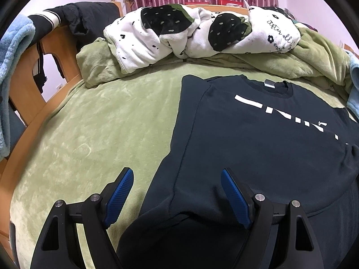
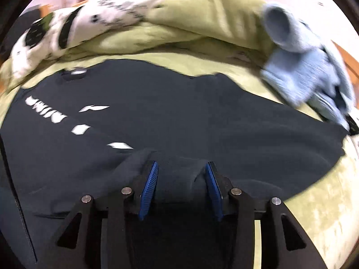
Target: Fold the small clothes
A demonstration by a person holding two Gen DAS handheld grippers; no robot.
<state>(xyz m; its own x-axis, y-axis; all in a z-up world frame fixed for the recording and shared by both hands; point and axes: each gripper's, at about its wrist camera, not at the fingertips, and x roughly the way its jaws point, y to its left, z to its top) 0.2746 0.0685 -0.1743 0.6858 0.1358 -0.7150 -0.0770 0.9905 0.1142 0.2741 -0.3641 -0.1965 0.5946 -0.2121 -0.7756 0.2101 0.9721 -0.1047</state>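
Note:
A dark navy T-shirt point(image 1: 258, 139) with white lettering lies face up on the green bedspread point(image 1: 101, 123), collar away from me. My left gripper point(image 1: 177, 174) is open and empty, its jaws wide apart over the shirt's left edge near the hem. In the right wrist view the same shirt point(image 2: 179, 112) fills the middle. My right gripper point(image 2: 181, 168) has its jaws partly closed around a bunched fold of the shirt's fabric point(image 2: 179, 179), with cloth between the blue pads.
A white blanket with black strawberry print point(image 1: 190, 33) and crumpled green bedding are heaped at the bed's far end. A light blue garment point(image 2: 300, 67) lies at the right. A wooden bed frame point(image 1: 51, 51) with dark clothes draped on it runs along the left.

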